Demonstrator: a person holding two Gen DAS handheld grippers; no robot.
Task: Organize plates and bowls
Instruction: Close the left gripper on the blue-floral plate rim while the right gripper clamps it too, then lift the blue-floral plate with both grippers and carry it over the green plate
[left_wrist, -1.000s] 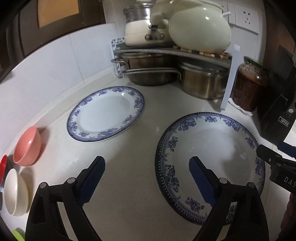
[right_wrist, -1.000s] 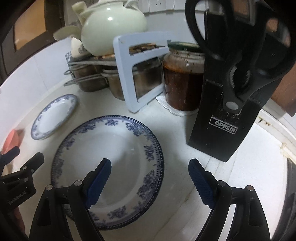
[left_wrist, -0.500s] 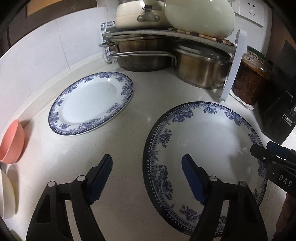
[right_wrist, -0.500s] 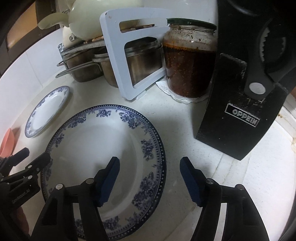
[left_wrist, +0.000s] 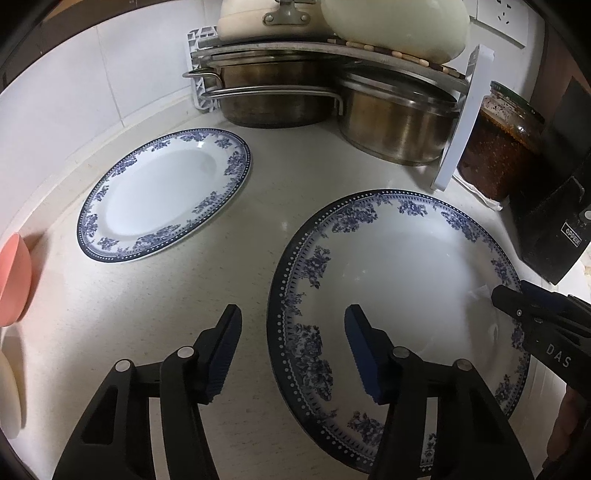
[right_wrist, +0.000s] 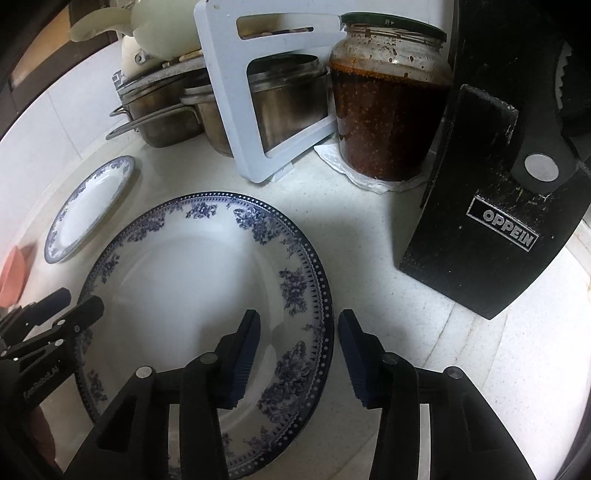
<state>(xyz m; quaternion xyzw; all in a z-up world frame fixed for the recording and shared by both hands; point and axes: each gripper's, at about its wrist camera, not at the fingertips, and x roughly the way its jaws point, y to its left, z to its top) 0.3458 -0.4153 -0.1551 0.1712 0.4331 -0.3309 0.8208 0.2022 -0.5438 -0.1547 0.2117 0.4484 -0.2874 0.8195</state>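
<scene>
Both grippers, left gripper (left_wrist: 291, 354) and right gripper (right_wrist: 299, 354), are closing astride the big plate's (left_wrist: 406, 258) opposite rims on the speckled white counter (left_wrist: 258, 206), not yet gripping.

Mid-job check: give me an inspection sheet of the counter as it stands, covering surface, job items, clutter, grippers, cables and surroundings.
Surface: pale speckled counter, no spills seen.
Job's things: large blue-rimmed plate flat at the near right; smaller blue-rimmed plate flat beyond it to the left, apart from it; pink bowl and white bowl at the left edge.
Clutter: steel pots under a rack, cream teapot on top, sauce jar, black knife block.
Grippers: left gripper straddles the large plate's left rim, right gripper its right rim; both closing, pads not yet pressing.
Cables: nothing seen.
Surroundings: white tiled wall, wall socket.
</scene>
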